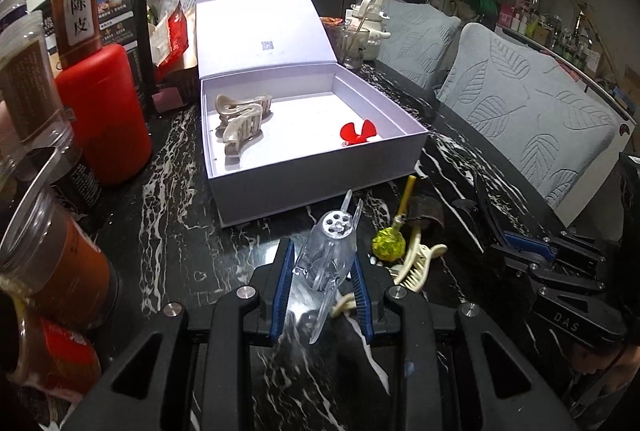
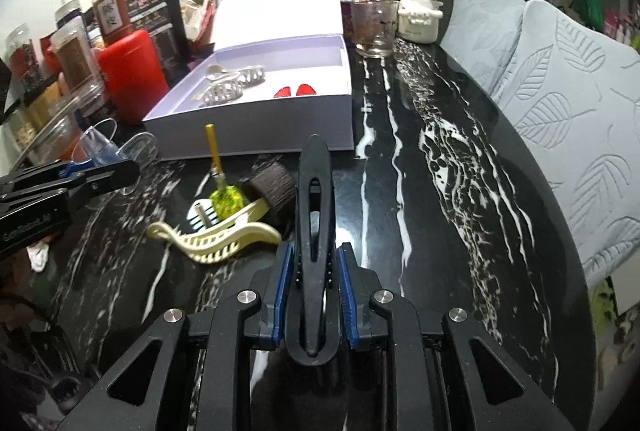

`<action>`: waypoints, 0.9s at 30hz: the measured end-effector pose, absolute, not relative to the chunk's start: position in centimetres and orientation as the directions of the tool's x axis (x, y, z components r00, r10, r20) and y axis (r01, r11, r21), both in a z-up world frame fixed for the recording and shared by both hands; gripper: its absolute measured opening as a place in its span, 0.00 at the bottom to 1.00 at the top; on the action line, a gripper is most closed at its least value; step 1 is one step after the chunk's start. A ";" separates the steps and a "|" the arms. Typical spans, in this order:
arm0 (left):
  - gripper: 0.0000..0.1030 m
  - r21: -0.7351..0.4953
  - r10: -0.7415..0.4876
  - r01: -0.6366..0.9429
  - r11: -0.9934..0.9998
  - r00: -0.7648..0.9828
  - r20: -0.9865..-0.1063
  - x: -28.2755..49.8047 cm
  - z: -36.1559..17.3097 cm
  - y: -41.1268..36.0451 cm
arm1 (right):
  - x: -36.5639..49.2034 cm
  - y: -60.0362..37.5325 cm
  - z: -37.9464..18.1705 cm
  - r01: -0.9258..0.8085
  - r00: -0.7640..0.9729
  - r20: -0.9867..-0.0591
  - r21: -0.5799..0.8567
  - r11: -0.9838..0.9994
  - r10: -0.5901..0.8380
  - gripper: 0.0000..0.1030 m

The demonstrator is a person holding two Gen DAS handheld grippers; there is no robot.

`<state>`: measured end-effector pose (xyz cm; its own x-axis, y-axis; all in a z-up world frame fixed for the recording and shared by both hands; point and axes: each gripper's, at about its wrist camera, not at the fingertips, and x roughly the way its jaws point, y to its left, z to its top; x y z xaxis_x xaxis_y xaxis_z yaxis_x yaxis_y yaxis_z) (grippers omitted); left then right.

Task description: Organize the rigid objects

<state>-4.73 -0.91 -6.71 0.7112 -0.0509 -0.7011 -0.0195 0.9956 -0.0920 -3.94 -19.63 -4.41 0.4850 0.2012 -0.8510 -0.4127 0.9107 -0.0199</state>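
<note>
The left claw (image 1: 322, 271) is clamped on a clear hair clip (image 1: 330, 251) near the open lavender box (image 1: 320, 175). The right claw (image 2: 314, 287) grips a black hair clip (image 2: 315, 231) above the marble table (image 2: 440, 171).

Occlusions and cut-offs noted in both wrist views.

Right wrist view: the box's (image 2: 256, 123) near wall hides the lower part of the red piece (image 2: 296, 91); only two lobes show. The brown cylinder (image 2: 276, 187) is partly covered by the black clip (image 2: 316, 231). Jar label (image 2: 113, 17) too blurred to read. Left wrist view: jars (image 1: 24, 103) cut by left edge; right gripper's (image 1: 516, 243) fingertips indistinct against the dark table (image 1: 180, 231).
</note>
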 end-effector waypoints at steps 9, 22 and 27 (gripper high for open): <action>0.27 -0.078 -0.053 0.003 0.997 0.751 -0.658 -7.3 -4.8 -3.0 | -7.0 -20.2 -2.2 -0.451 0.506 -0.826 -0.005 0.893 0.250 0.22; 0.27 -0.070 -0.078 0.044 0.997 0.782 -0.619 -7.4 -2.4 -4.4 | -8.2 -19.1 -0.1 -0.512 0.495 -0.804 0.036 0.858 0.329 0.22; 0.27 -0.057 -0.076 0.052 0.997 0.791 -0.608 -6.7 -1.1 -4.5 | -7.5 -18.3 1.0 -0.540 0.494 -0.789 0.050 0.840 0.364 0.22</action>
